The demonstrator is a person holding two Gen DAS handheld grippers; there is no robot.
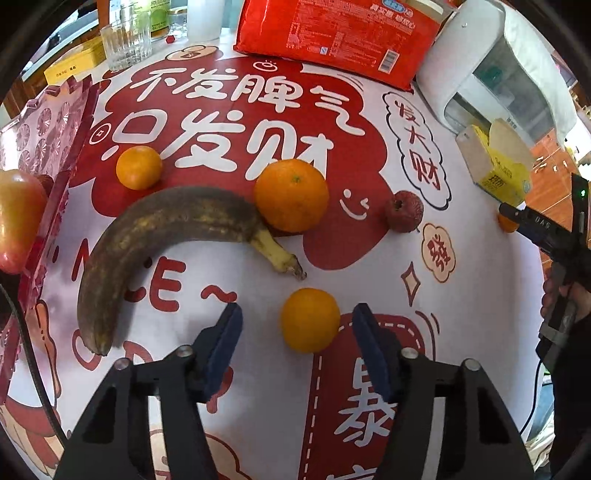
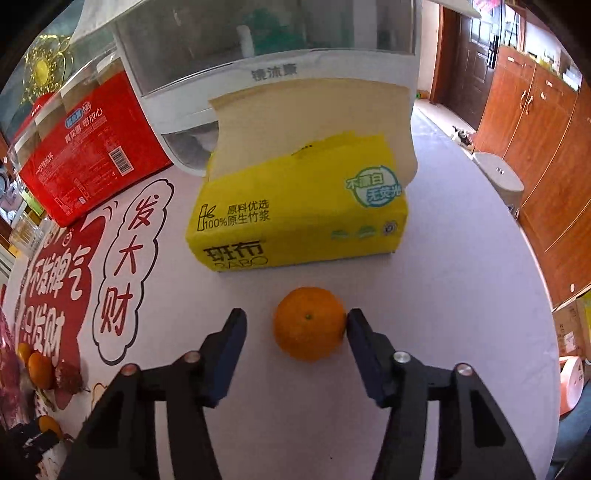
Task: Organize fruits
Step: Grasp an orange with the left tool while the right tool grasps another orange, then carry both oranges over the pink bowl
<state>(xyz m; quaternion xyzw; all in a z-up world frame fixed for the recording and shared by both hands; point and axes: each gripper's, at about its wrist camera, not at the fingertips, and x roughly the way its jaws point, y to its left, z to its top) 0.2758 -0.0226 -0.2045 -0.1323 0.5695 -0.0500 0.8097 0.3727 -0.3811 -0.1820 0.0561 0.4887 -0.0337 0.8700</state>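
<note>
My left gripper [image 1: 297,308] stands open over the red-and-white tablecloth, with a small orange [image 1: 310,319] between its blue pads and a gap on each side. Beyond it lie a brown banana [image 1: 159,236], a large orange [image 1: 291,199], a small mandarin [image 1: 138,168] and a red bumpy fruit [image 1: 403,211]. An apple [image 1: 18,218] sits at the left edge in a pink patterned box [image 1: 48,122]. My right gripper [image 2: 295,314] is open around another orange [image 2: 309,323]; the right pad touches its skin, the left pad stands apart.
A yellow tissue pack [image 2: 295,214] lies just beyond the right gripper's orange, with a white appliance [image 2: 277,74] behind it. A red packet [image 1: 340,33] and a drinking glass [image 1: 125,40] stand at the table's far side. The round table's edge [image 2: 517,295] curves close on the right.
</note>
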